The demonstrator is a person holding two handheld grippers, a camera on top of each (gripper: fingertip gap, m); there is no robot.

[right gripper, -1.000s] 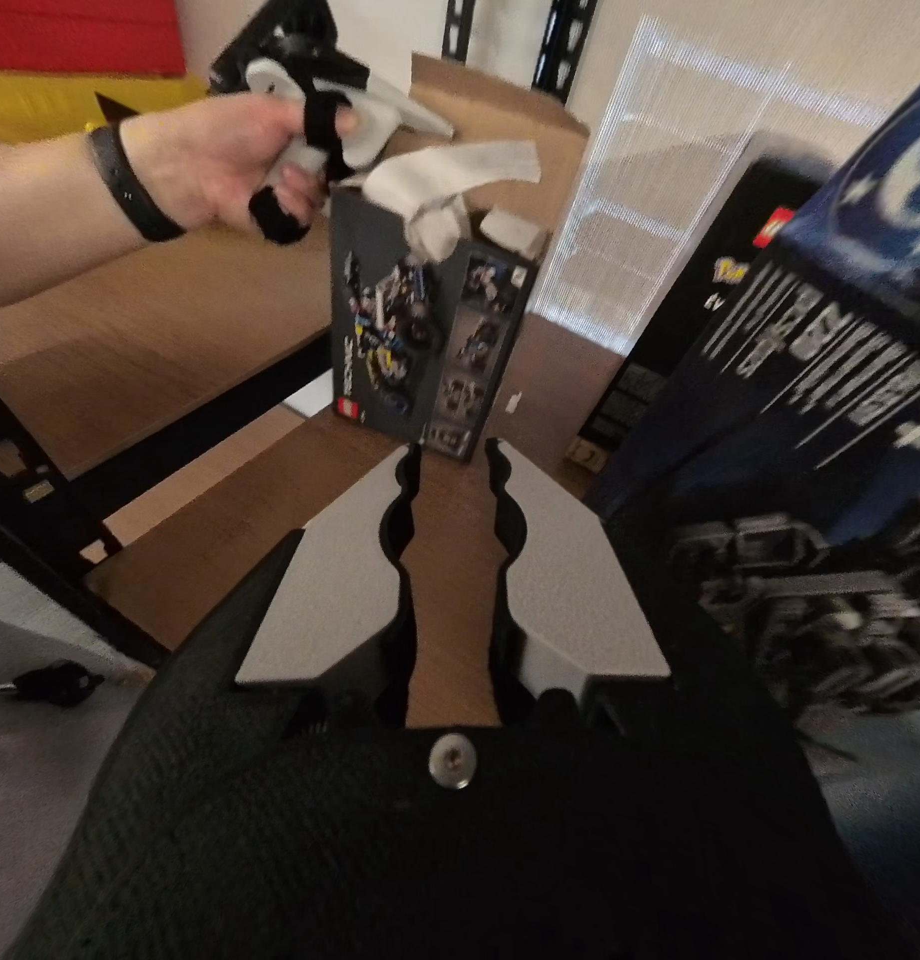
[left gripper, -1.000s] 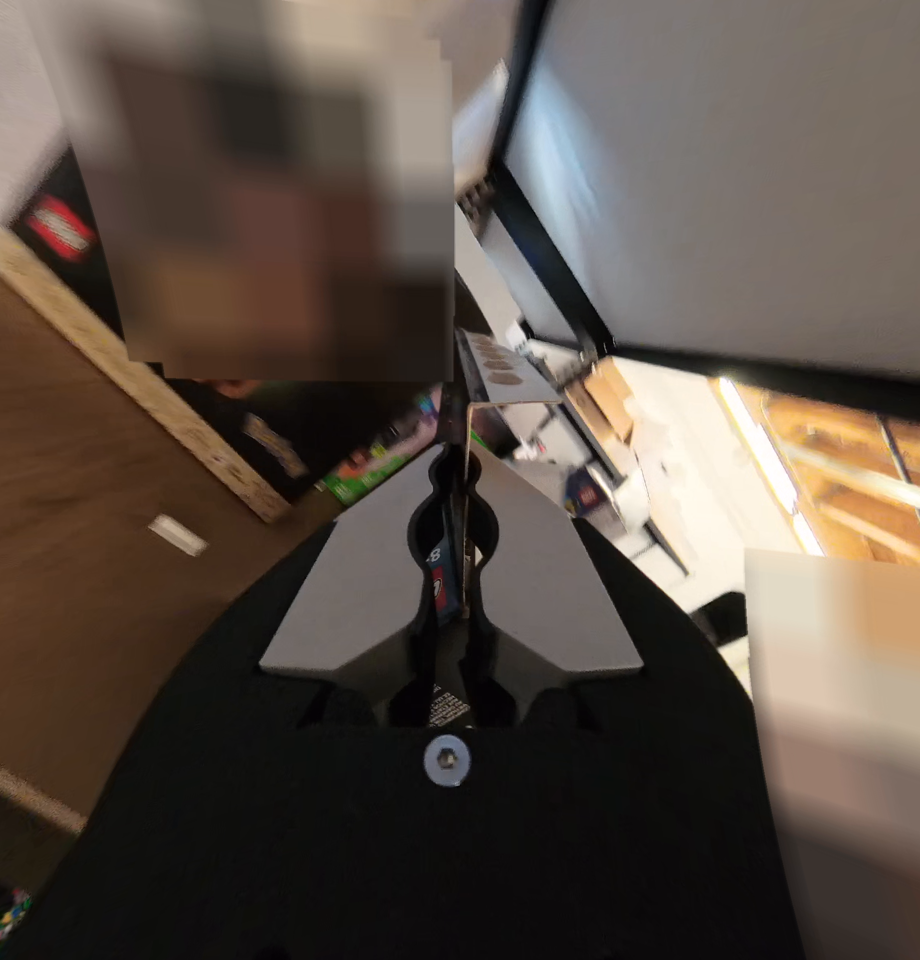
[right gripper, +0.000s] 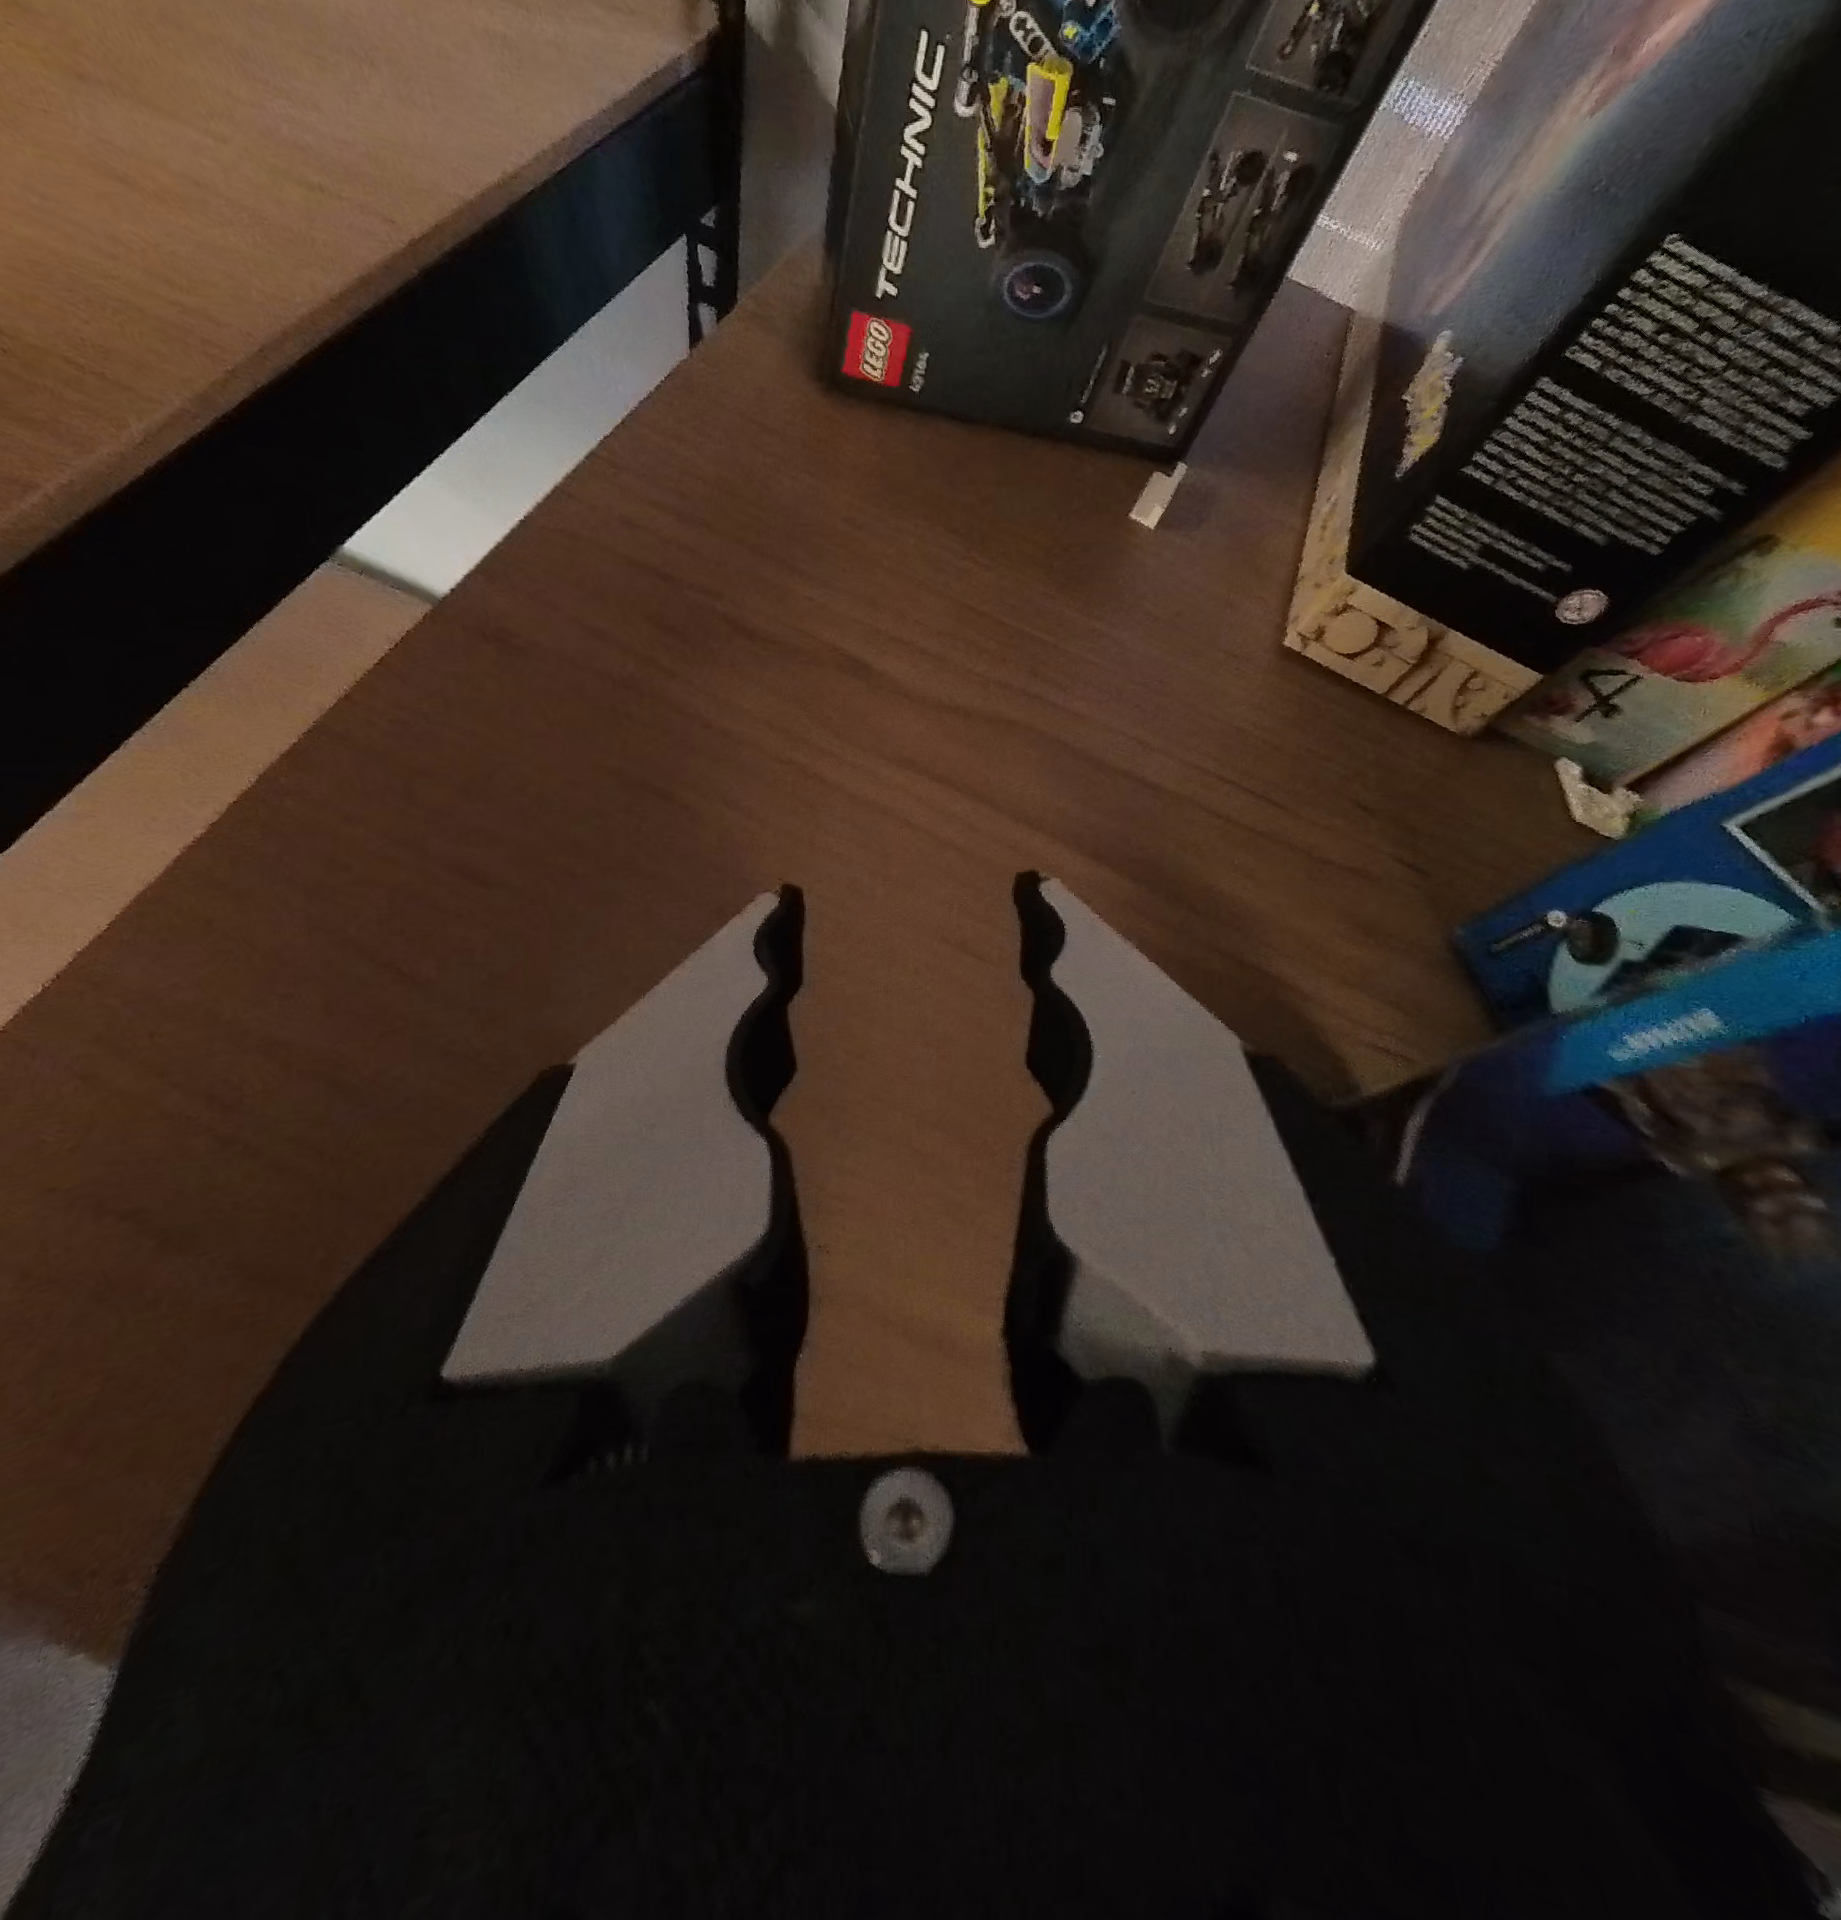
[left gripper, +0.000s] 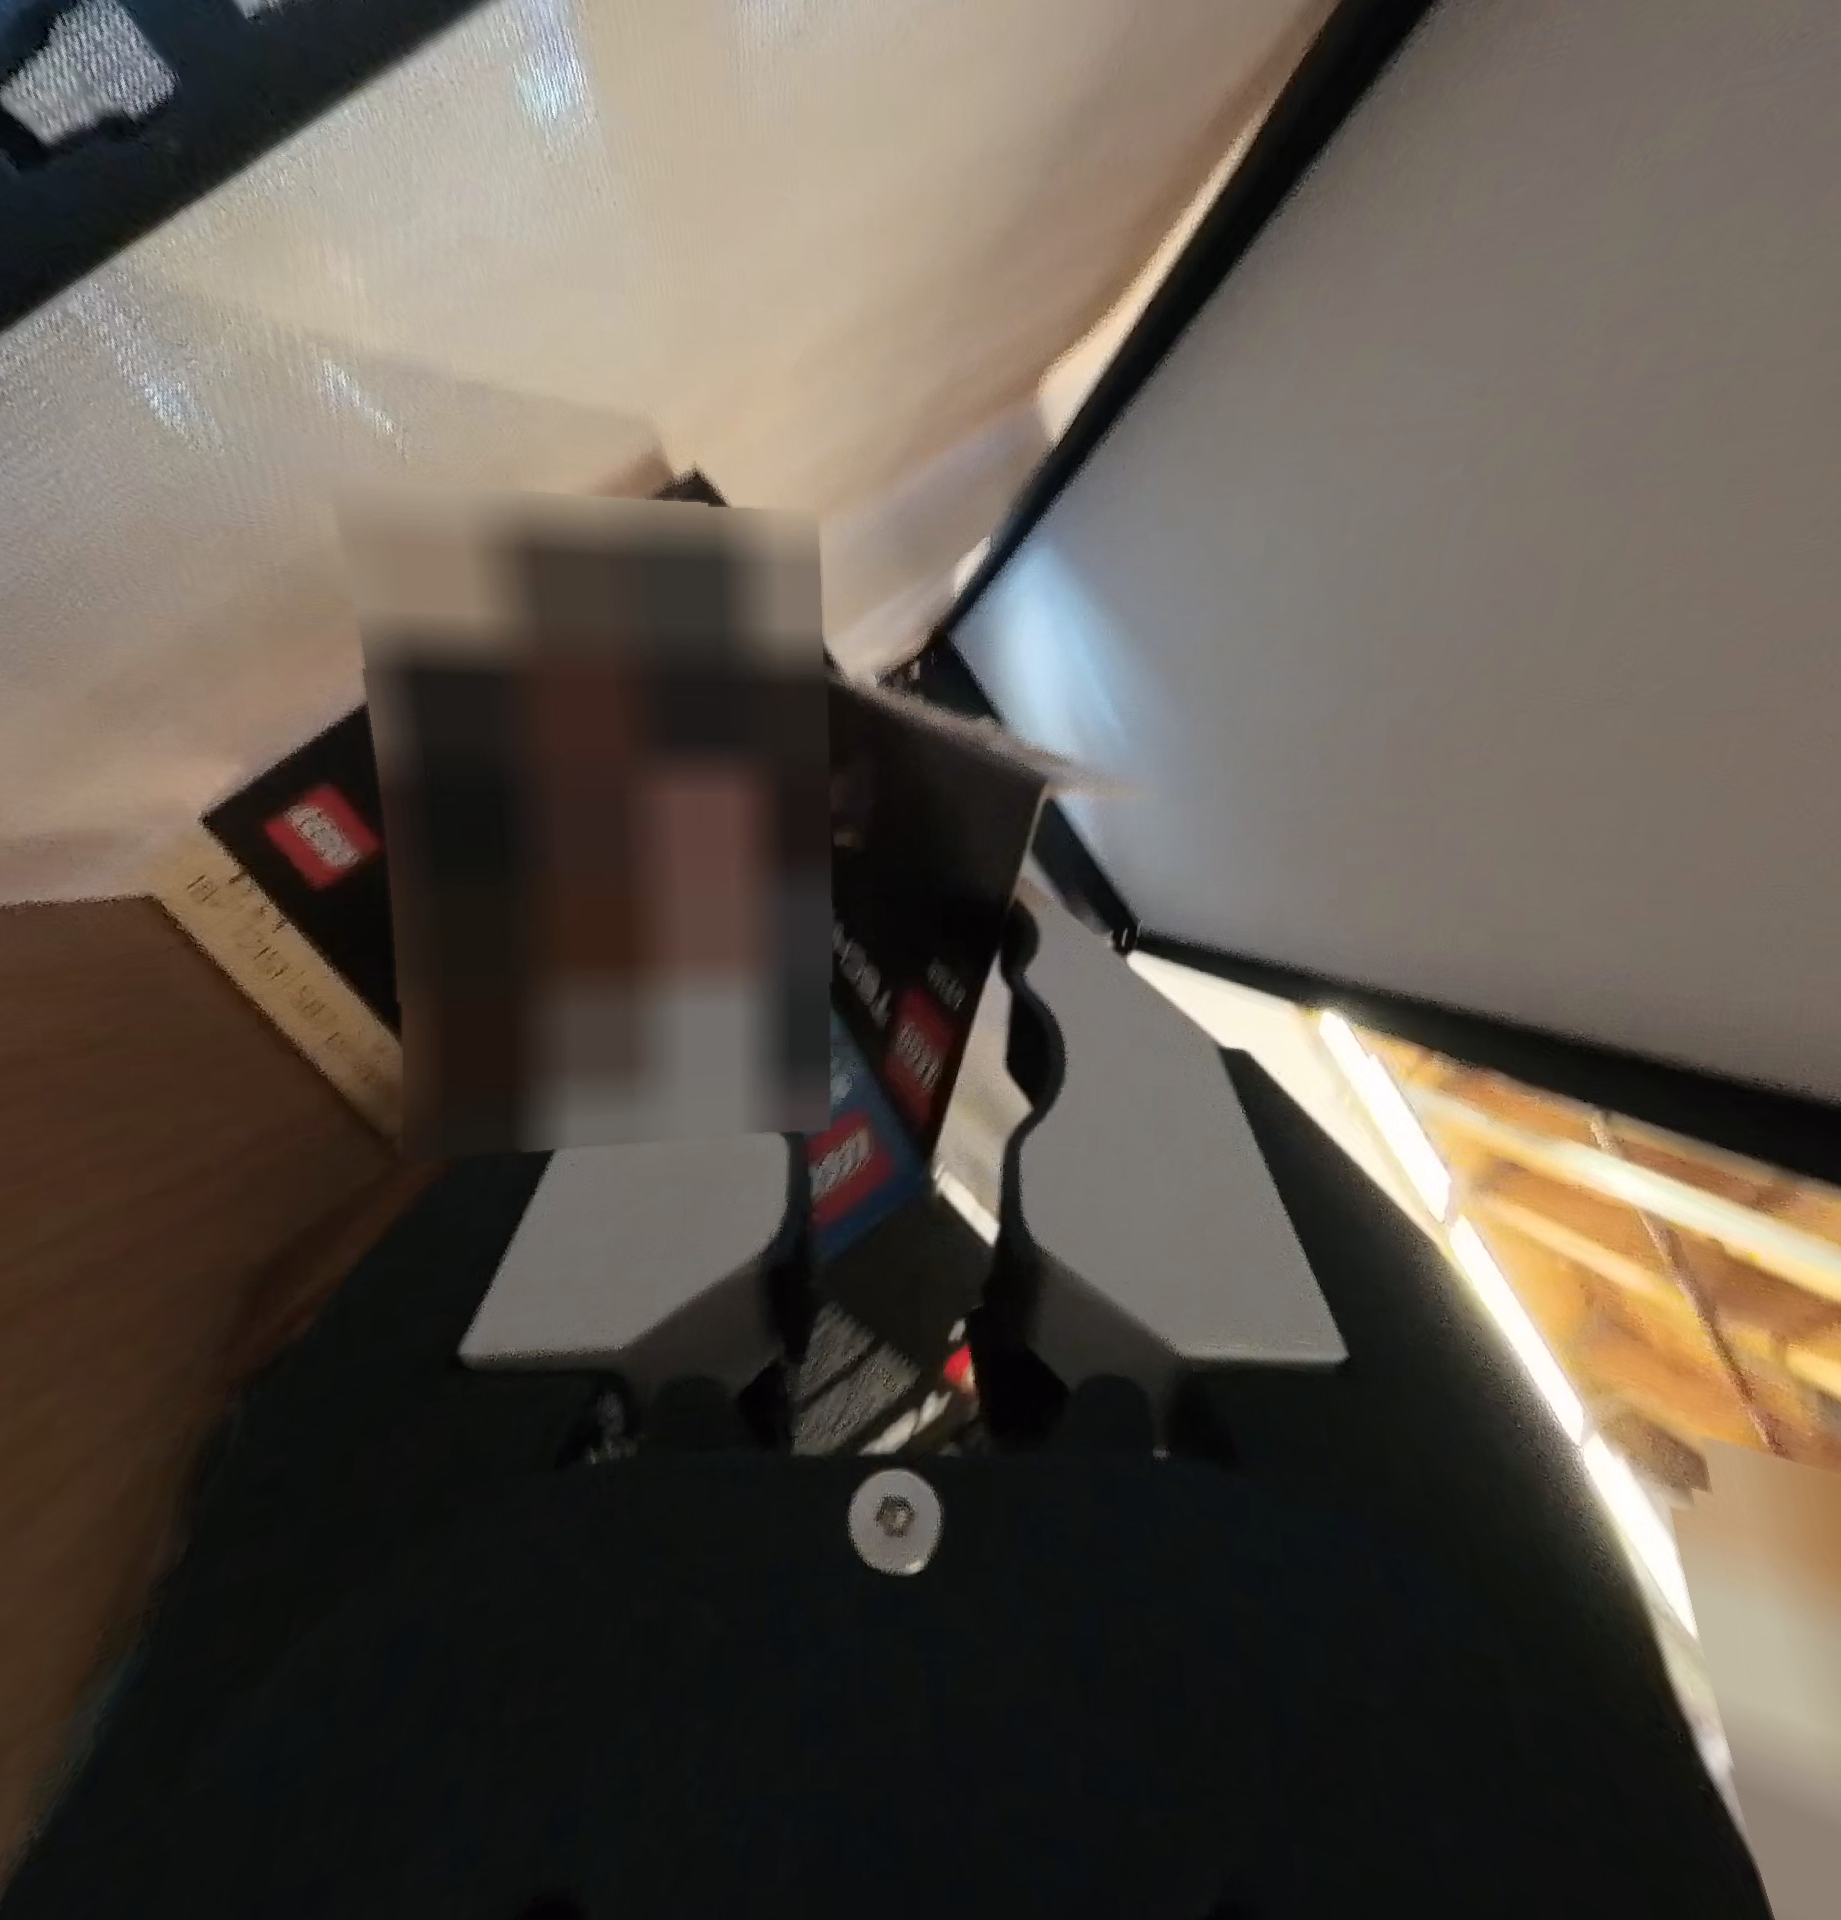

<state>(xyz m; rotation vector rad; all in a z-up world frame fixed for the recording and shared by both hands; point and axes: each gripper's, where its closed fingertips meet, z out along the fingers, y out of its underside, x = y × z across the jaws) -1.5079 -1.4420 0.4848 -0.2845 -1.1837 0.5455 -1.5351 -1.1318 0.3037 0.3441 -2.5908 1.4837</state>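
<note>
We are looking along the left claw (left gripper: 900, 1101), and its fingers are standing apart with a dark printed carton (left gripper: 926, 904) between them; the picture is smeared and a mosaic patch is covering one finger tip, so we cannot tell whether the pads are touching the card or merely flanking it. The carton's long axis is running away from the claw, with a torn pale flap at its far end. Beside it another black box (left gripper: 303, 831) is leaning on a pale chipboard edge.

Our right claw (right gripper: 905, 899) is hanging spread and empty over the brown wood-grain desk (right gripper: 687, 790), nothing between its grey wedge-shaped fingers (their inner edges are black and wavy). Straight ahead of it, well apart, an upright dark toy carton (right gripper: 1061, 218) is standing on its short end, glossy card with printed panels. To the right we are seeing a taller black box (right gripper: 1622, 343) and a blue carton (right gripper: 1674, 997).
</note>
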